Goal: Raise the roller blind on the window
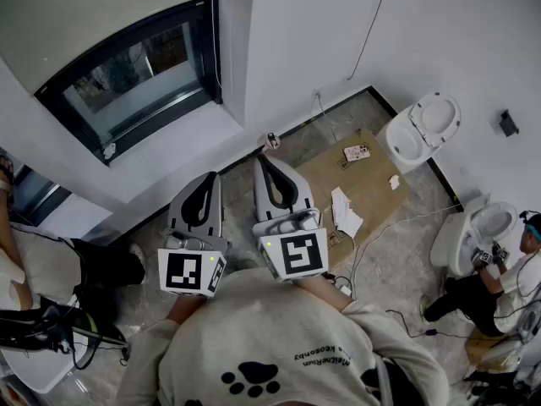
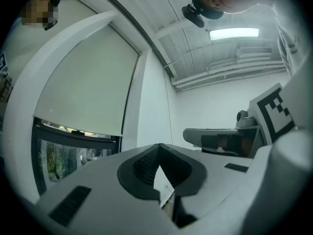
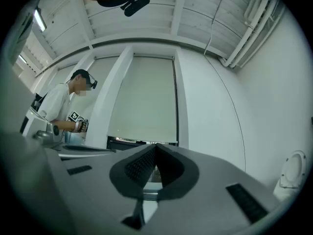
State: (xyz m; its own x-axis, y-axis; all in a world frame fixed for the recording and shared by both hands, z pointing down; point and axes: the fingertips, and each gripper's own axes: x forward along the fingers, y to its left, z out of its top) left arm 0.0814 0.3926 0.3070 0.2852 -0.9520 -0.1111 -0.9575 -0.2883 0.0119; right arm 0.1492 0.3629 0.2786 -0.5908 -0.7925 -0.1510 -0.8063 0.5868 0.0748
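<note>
Left gripper (image 2: 157, 150) and right gripper (image 3: 154, 150) sit nearest us, well short of the roller blind (image 3: 142, 97), which covers all but the bottom strip of the window (image 1: 139, 79). We judge: locate the pull cord first (not made out here), approach squarely, pull steadily. Both pairs of jaws are pressed together, gripping nothing.

The roller blind (image 3: 144, 97) is a plain pale cream sheet, hanging flat and lowered over most of the window (image 2: 63, 155). Its straight bottom edge stops short of the lower frame, leaving a low strip of dark-framed glass uncovered.
</note>
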